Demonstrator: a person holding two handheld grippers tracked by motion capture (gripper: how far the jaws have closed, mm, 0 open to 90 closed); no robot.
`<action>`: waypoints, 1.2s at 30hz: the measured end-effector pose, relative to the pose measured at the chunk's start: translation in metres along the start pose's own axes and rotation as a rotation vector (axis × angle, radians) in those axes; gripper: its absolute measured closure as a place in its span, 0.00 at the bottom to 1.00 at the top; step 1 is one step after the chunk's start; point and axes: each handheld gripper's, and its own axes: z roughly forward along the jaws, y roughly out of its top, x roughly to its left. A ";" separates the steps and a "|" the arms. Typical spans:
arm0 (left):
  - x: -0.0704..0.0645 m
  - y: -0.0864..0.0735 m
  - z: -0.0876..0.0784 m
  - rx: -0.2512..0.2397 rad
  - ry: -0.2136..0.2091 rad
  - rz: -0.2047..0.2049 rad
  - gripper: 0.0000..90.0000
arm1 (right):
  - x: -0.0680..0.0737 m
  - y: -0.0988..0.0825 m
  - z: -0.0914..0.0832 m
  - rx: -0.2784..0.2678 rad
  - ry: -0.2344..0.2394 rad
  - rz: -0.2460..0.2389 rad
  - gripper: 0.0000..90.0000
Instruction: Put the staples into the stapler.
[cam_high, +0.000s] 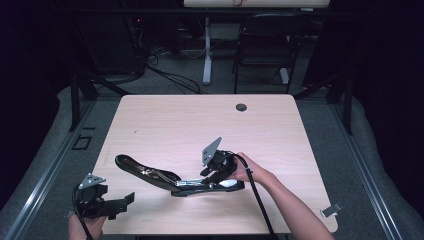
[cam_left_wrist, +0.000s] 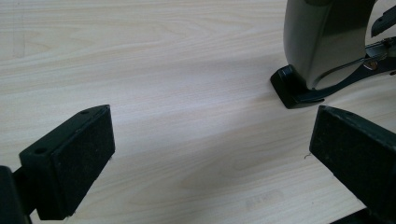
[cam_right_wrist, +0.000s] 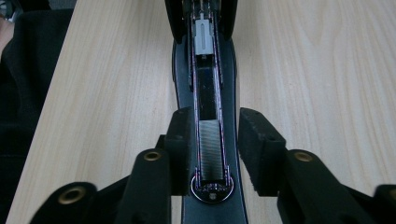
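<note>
the table is bare pale wood over most of its top — wide open room toward the far edge and on both sides of the work. the stapler lies near the front edge, swung open: its black top arm reaches left across the wood, its base and staple channel run right toward the right hand.

the right gripper sits over the base end of the stapler. in the right gripper view its two pads stand either side of the open channel, which holds a strip of staples; the near pad lies close against the rail, the other a small gap off it — a narrow opening, nothing clamped.

the left gripper hangs at the front left corner, partly past the table's edge, well apart from the right one. its jaws are wide and empty; in the left gripper view the stapler's arm tip rests on the wood beyond the far pad, not between them.
</note>
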 end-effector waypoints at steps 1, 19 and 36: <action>0.000 0.000 0.000 -0.002 -0.004 0.000 0.00 | 0.000 0.000 -0.001 -0.004 0.003 0.008 0.64; 0.000 0.000 -0.001 -0.007 -0.013 -0.004 0.00 | 0.001 -0.007 -0.018 0.051 -0.092 0.183 0.23; 0.001 0.001 -0.004 -0.024 -0.018 -0.020 0.00 | 0.014 -0.012 -0.037 0.034 -0.146 0.285 0.15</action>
